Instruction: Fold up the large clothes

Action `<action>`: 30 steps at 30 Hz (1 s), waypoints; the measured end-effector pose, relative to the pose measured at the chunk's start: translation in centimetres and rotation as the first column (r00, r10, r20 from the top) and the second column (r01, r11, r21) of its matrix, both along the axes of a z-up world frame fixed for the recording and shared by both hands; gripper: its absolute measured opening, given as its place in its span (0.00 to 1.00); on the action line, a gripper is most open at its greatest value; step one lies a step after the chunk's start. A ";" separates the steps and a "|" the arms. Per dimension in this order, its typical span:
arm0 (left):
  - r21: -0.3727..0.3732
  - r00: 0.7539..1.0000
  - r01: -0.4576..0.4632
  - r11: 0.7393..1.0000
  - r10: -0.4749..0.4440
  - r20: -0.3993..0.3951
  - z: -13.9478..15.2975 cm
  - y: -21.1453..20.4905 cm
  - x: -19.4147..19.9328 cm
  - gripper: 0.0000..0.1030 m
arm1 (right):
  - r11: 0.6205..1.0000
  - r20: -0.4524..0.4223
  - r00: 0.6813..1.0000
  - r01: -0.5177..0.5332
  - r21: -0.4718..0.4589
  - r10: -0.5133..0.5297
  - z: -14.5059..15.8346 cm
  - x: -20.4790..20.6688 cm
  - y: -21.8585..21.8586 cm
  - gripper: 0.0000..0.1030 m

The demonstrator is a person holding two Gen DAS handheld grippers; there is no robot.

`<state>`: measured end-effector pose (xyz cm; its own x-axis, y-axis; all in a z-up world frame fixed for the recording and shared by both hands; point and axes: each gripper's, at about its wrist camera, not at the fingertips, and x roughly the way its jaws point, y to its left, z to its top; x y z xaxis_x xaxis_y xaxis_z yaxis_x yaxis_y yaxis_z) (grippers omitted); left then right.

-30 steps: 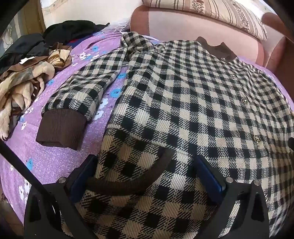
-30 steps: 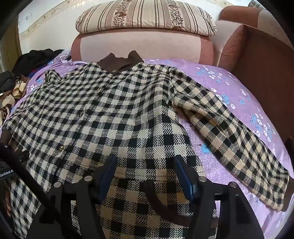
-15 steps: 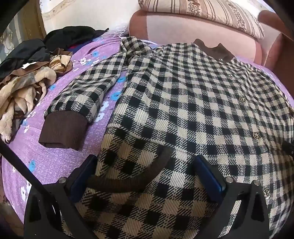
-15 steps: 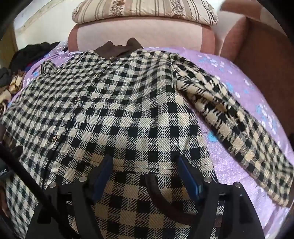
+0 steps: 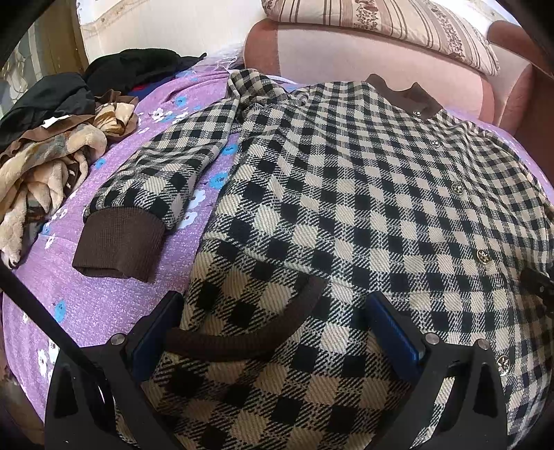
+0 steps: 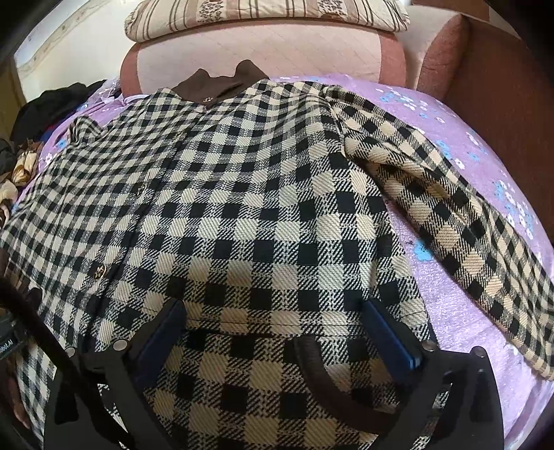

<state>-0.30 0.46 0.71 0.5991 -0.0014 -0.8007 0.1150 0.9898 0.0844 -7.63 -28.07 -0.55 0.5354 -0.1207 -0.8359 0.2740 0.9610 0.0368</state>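
A black-and-cream checked jacket with a brown collar lies front up on the purple floral bedspread. Its bottom part is folded up over the body. My left gripper is open, its jaws wide apart over the folded hem with a brown pocket trim between them. My right gripper is open too, over the same jacket near another brown pocket trim. One sleeve with a brown cuff lies at the left; the other sleeve lies out to the right.
A heap of dark and tan clothes lies at the far left of the bed. A pink padded headboard with a striped pillow stands behind the collar. A brown side panel borders the right edge.
Both grippers have moved forward over the jacket towards the collar, carrying the folded hem further up the body. The jaws stay wide apart.
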 end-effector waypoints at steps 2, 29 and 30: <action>0.000 1.000 0.001 1.000 -0.001 -0.004 0.0 0.0 0.0 1.00 | 1.000 0.004 1.000 0.001 0.005 -0.001 -0.1 -0.1 -0.1 1.00; -0.139 0.957 -0.272 0.952 0.283 0.065 7.1 14.4 3.8 0.82 | 0.999 0.004 1.000 -0.019 -0.027 0.019 0.4 -0.8 0.7 1.00; -0.149 0.955 -0.285 0.947 0.294 0.046 6.8 15.3 4.5 0.82 | 0.999 0.003 1.000 -0.019 -0.029 0.020 0.3 -0.7 0.7 1.00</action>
